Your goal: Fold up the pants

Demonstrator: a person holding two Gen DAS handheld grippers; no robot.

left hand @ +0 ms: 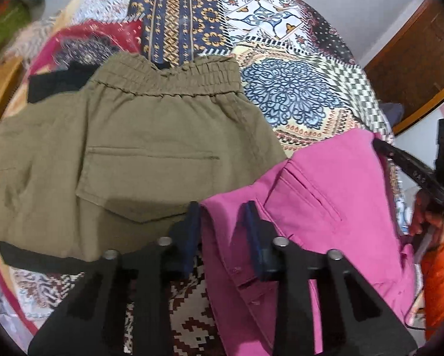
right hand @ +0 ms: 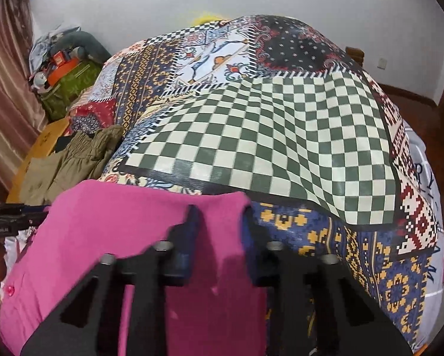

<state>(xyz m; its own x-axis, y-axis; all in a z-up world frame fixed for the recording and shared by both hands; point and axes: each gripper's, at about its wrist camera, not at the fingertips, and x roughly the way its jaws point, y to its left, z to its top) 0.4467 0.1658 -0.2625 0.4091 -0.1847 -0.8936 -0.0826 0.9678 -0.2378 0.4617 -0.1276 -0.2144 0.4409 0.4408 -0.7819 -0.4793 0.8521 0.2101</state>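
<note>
- Left hand-held gripper (left hand: 220,207): fingers straddle a folded edge of the pink pants (left hand: 326,190), gap narrow, cloth between them; looks like a grip, not certain it's tight.
- Right hand-held gripper (right hand: 220,210): same story at the far corner of the pink pants (right hand: 127,222), fabric between the fingers.
- Pants hang between both grippers just above the patchwork bed cover (right hand: 251,136), beside the folded olive pants (left hand: 127,148).
- Risk: thin bite on either edge, one corner slips and the fold collapses.
- Risk: drifting left drags pink cloth over the olive pair.
- Pink fabric: stiff cotton look, welt pocket showing, buttons at the waistband, few wrinkles.
</note>
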